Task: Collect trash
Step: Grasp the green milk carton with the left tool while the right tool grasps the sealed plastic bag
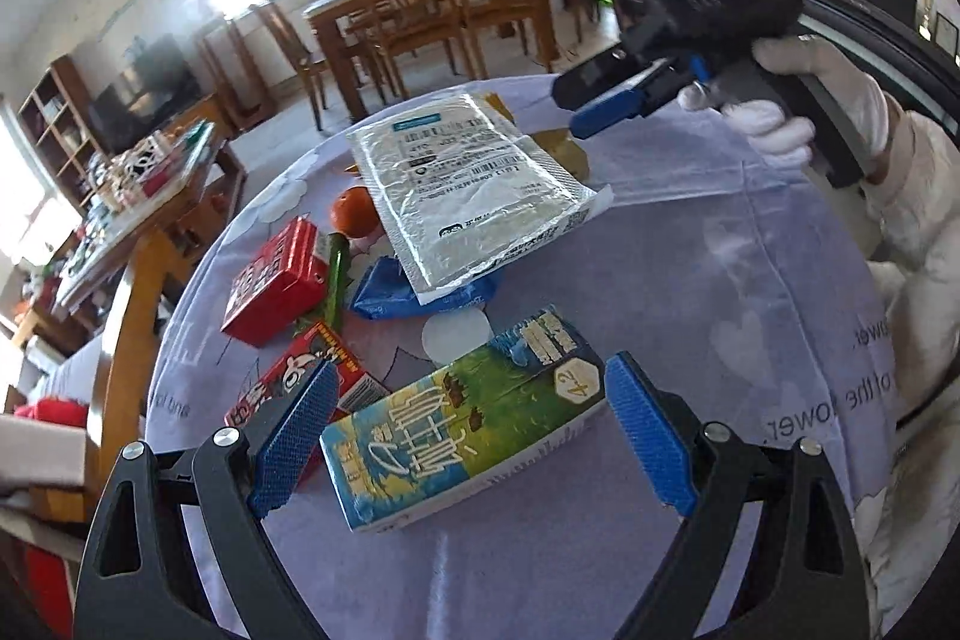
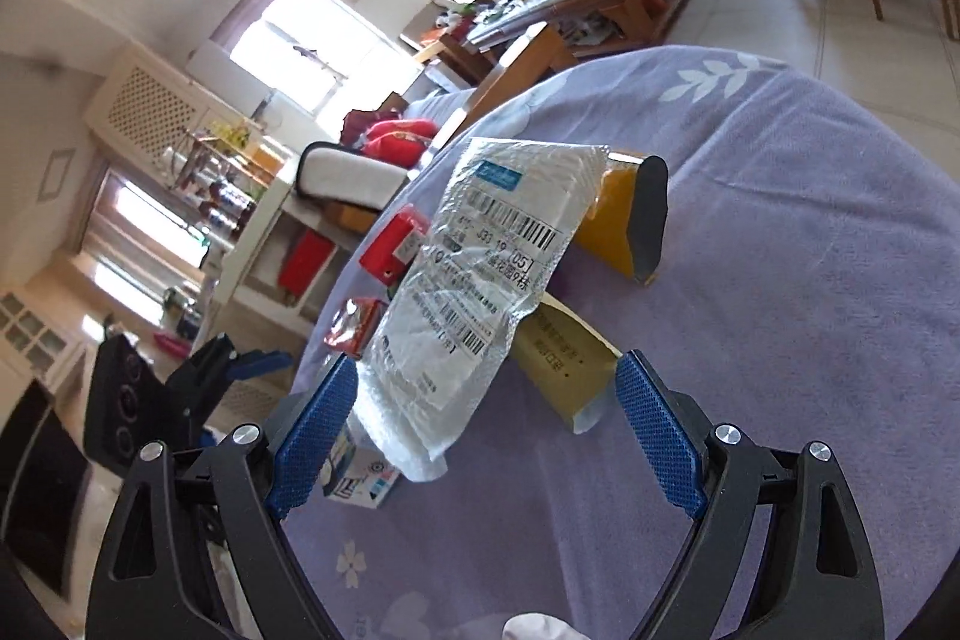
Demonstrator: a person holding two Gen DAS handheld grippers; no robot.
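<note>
Milk carton (image 1: 465, 415) marked "4.2"

Between the left gripper's (image 1: 468, 445) spread jaws lies the milk carton (image 1: 465, 424); a red box (image 1: 303, 379) crowds the left jaw, bare tablecloth (image 1: 750, 292) lies beyond the right. Ahead of the right gripper's (image 2: 486, 430) parted jaws, the silver mailer (image 2: 480, 280) blocks the middle, with open cloth to the right.

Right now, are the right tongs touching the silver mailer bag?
Apart. The left wrist view shows the open right tongs stopping short of the silver mailer bag, with the yellow box showing in the gap between them.
</note>
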